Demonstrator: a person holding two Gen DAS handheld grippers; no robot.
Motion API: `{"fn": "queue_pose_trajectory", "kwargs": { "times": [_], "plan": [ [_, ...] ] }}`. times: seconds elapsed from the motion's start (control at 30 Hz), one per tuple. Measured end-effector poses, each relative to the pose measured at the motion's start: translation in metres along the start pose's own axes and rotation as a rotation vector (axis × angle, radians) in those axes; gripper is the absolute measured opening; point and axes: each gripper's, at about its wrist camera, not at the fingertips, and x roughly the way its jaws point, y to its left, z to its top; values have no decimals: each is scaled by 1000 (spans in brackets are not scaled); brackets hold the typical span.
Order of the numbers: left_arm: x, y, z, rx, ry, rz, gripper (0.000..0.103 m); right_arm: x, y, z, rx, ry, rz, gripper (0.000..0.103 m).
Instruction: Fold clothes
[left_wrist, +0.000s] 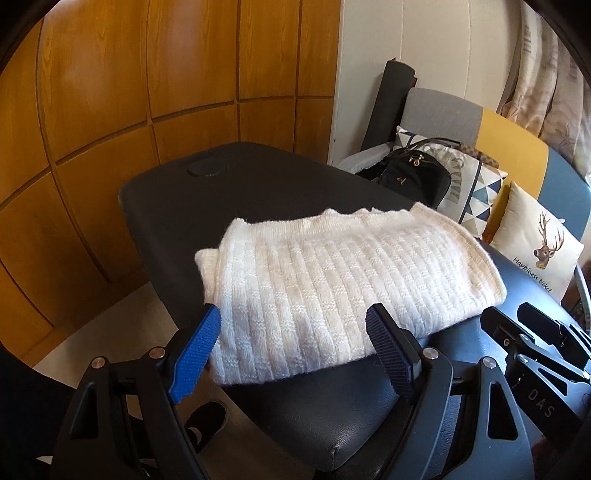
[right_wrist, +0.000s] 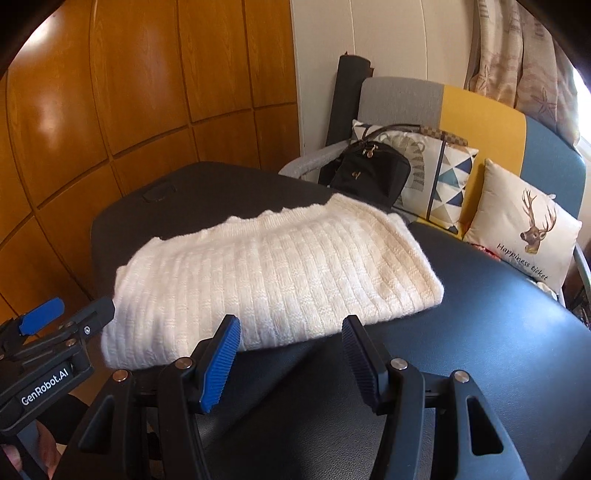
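Note:
A cream ribbed knit sweater (left_wrist: 325, 273) (right_wrist: 266, 273) lies folded into a thick rectangle on the black padded table (left_wrist: 258, 184) (right_wrist: 480, 332). My left gripper (left_wrist: 293, 314) is open, its blue-padded fingers (left_wrist: 195, 354) spread either side of the sweater's near edge; whether they touch it I cannot tell. In the right wrist view the left gripper (right_wrist: 70, 310) sits at the sweater's near left corner. My right gripper (right_wrist: 291, 325) is open just short of the near fold, with nothing between its fingers. It also shows in the left wrist view, where the right gripper (left_wrist: 513, 314) is at the lower right.
A sofa (right_wrist: 480, 122) with patterned cushions (right_wrist: 524, 236) and a black handbag (right_wrist: 369, 173) stands close against the table's far right side. Wooden wardrobe doors (left_wrist: 147, 92) fill the left. A rolled dark mat (left_wrist: 391, 99) leans on the wall. A slipper (left_wrist: 207, 417) lies on the floor.

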Motion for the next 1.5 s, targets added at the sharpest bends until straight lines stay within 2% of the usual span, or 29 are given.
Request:
{"fn": "queue_pose_trajectory", "kwargs": {
  "times": [0.2,0.3,0.4,0.6,0.9,1.07,1.3,1.5],
  "plan": [
    [-6,3,2,-4,7,-16,84,-8,2,2,-3,-10,-10,59],
    [-2,3,1,-9,35,-36,84,-7,4,2,-4,-5,-8,59],
    [0,2,0,1,43,-27,84,-6,5,2,-11,-1,-10,59],
    [-1,0,1,15,27,-23,84,-5,5,1,-15,2,-11,59],
    [-3,-2,5,9,24,-63,84,-3,2,-1,-10,9,-4,59],
    [-6,-11,1,48,-2,-36,84,-3,-1,-2,-5,10,2,59],
    [-14,-10,-3,32,-91,-73,83,1,-3,-4,12,25,5,59],
    [-13,-15,-4,49,-89,-68,83,4,-2,-5,13,31,11,59]
  ]
}}
